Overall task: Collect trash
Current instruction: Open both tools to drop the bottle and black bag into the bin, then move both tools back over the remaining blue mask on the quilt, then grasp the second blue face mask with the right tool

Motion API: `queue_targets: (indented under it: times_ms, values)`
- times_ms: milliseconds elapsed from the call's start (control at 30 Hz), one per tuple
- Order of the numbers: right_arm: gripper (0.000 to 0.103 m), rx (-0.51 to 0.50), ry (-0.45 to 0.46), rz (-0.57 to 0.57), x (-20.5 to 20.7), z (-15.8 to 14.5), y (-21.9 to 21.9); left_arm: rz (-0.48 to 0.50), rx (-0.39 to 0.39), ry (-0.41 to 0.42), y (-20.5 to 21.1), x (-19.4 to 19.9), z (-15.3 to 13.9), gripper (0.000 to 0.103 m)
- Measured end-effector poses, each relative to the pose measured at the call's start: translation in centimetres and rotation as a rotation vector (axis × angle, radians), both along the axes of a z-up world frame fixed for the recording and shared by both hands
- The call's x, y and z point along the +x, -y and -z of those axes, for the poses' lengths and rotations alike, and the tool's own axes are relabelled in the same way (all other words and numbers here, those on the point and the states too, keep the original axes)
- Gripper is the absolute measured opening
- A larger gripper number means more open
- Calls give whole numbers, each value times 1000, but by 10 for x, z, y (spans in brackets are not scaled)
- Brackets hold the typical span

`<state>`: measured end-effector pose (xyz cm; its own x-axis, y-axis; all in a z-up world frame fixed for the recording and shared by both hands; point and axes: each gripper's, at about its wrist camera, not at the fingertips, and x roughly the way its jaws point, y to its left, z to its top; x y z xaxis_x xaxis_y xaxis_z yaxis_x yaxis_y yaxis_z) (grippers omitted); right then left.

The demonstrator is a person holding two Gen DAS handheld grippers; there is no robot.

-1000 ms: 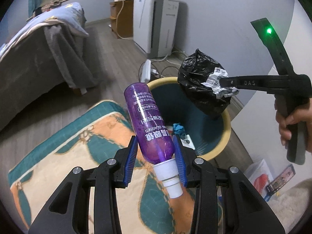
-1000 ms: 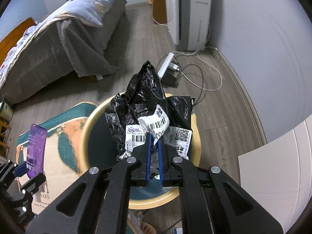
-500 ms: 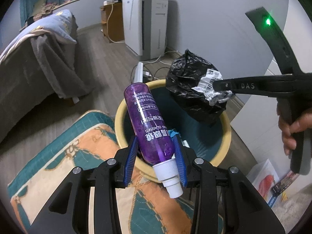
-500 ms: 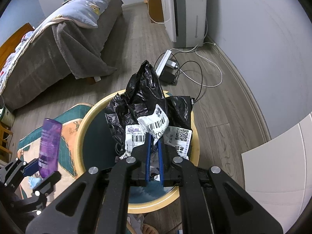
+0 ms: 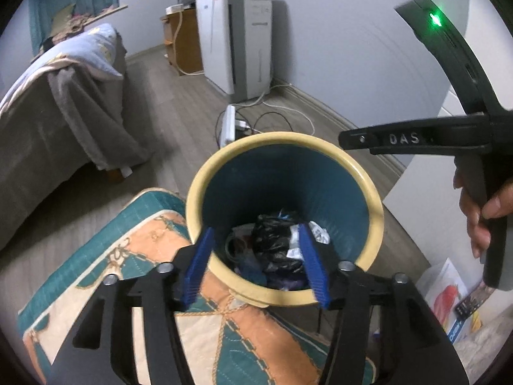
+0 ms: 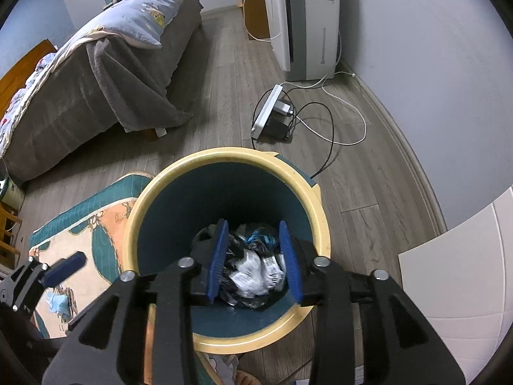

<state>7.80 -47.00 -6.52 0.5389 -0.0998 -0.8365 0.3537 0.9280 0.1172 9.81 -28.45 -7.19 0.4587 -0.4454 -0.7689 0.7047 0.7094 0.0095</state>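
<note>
Your left gripper point(image 5: 256, 263) and right gripper point(image 6: 255, 261) are both opening, empty, above the bin point(image 5: 359, 166), black bag point(image 5: 272, 234) inside at six o'clock.

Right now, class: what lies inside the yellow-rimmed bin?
Inside the bin lies a crumpled black bag with white labelled packaging and blue scraps. Whatever sits beneath them, including the bin's floor, is covered.

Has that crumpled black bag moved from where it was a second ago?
Yes. The black bag has dropped from between the right gripper pads, above the yellow rim, to the bottom of the bin; the opening jaws are empty.
</note>
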Motion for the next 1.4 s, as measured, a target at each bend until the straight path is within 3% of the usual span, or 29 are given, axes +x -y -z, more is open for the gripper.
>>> queue_targets:
  times_ms: [133, 167, 233, 400, 600, 833, 1067, 1300, 1400]
  values:
    - [71, -18, 11, -5, 1, -7, -5, -57, -8, 10, -14, 1, -6, 89]
    - [77, -21, 16, -7, 1, -9, -7, -68, -13, 11, -19, 2, -8, 92]
    - [98, -31, 21, -17, 2, -13, -15, -93, -23, 14, -31, 2, -13, 95]
    - [97, -56, 13, -79, 10, -18, -44, -154, -7, 34, -70, -3, -27, 96]
    - [97, -90, -6, -213, 26, -18, -106, -271, -14, 69, -146, -11, -47, 97]
    - [97, -100, -16, -369, 41, -15, -198, -458, 48, 34, -244, -9, -30, 97]
    - [97, -142, -106, -541, 52, 16, -296, -501, 143, 35, -299, -22, -7, 97]
    - [97, -121, -172, -645, 53, 45, -366, -516, 138, -7, -346, -26, 2, 97]
    - [90, -69, -213, -659, 55, 56, -383, -519, 124, -29, -357, -27, 5, 97]
